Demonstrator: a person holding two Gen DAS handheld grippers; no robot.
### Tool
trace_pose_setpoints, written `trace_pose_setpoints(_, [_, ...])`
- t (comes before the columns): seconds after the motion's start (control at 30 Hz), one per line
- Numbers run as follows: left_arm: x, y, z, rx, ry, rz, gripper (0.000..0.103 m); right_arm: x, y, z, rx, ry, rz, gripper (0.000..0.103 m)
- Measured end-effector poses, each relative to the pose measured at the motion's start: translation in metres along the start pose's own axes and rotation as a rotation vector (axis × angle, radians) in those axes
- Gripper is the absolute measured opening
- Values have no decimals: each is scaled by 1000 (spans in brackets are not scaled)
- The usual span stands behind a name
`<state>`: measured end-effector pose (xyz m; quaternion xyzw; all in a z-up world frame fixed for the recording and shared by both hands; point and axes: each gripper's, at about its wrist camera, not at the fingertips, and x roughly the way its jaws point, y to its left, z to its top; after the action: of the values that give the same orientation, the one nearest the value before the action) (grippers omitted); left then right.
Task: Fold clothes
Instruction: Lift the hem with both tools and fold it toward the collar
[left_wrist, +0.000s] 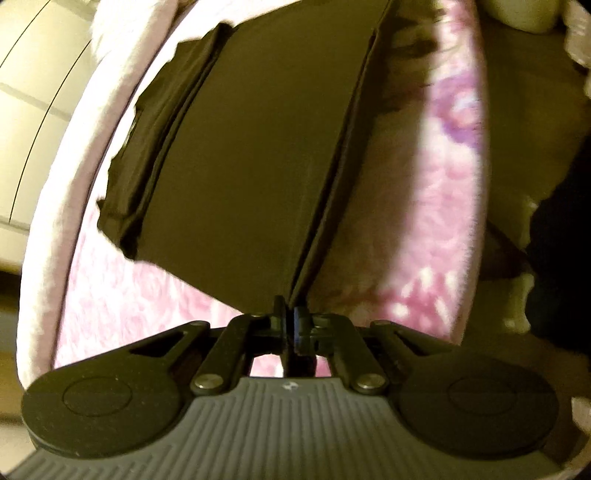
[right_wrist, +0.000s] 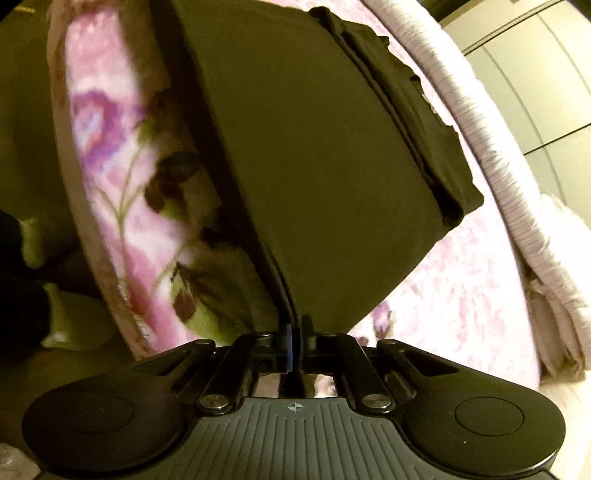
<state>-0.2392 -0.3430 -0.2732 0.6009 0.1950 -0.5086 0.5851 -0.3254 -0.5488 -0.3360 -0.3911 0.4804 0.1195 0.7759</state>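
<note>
A dark olive-black garment (left_wrist: 251, 155) hangs folded in layers, held up above a pink floral blanket (left_wrist: 436, 221). My left gripper (left_wrist: 291, 314) is shut on the garment's near edge, the cloth rising away from the fingertips. In the right wrist view the same garment (right_wrist: 314, 147) stretches up and away, its folded layered end at the upper right. My right gripper (right_wrist: 294, 332) is shut on the garment's other near corner. The blanket (right_wrist: 110, 166) lies beneath and to the left.
A pale ribbed blanket edge (right_wrist: 491, 155) curves along the right side, and along the left in the left wrist view (left_wrist: 55, 221). Light cabinet panels (left_wrist: 33, 110) stand beyond it. Dark and green patterned bedding (right_wrist: 33, 258) lies at the far left.
</note>
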Motion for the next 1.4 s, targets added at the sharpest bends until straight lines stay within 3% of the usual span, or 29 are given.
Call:
trace_pose_setpoints(0.13, [-33,-13,-4,59,-24,-63,1,-36,0,-2,-44,-9,66,1])
trace_pose_setpoints(0.27, [-65,-20,-5,7,-11,-107,1,-72,4,-5,-22,-10,107,1])
trace_pose_setpoints(0.5, [-124,-50,-5,-30,25,-257,1,-138,31,-29,-9,34,248,1])
trace_pose_setpoints(0.6, [-134,-31,2,-74,31,-231,1,-153,7,-22,0,14,224,1])
trace_pose_setpoints(0.67, [-130,4,9,-111,21,-158,1,-161,-15,-14,0,-11,191,1])
trace_pose_setpoints(0.8, [-105,102,18,-185,-14,15,1,-161,-77,13,-35,-83,90,1])
trace_pose_setpoints(0.9, [-72,179,25,-242,-38,54,2,-138,-139,47,-75,-129,11,1])
trace_pose_setpoints(1.03, [-12,257,31,-304,-58,19,2,-80,-209,96,-97,-111,-38,1])
trace_pose_setpoints(1.13, [32,290,31,-339,-45,-31,2,-29,-245,120,-89,-54,-12,1])
trace_pose_setpoints(1.4, [136,360,28,-425,-6,-146,2,69,-296,146,-66,46,86,1])
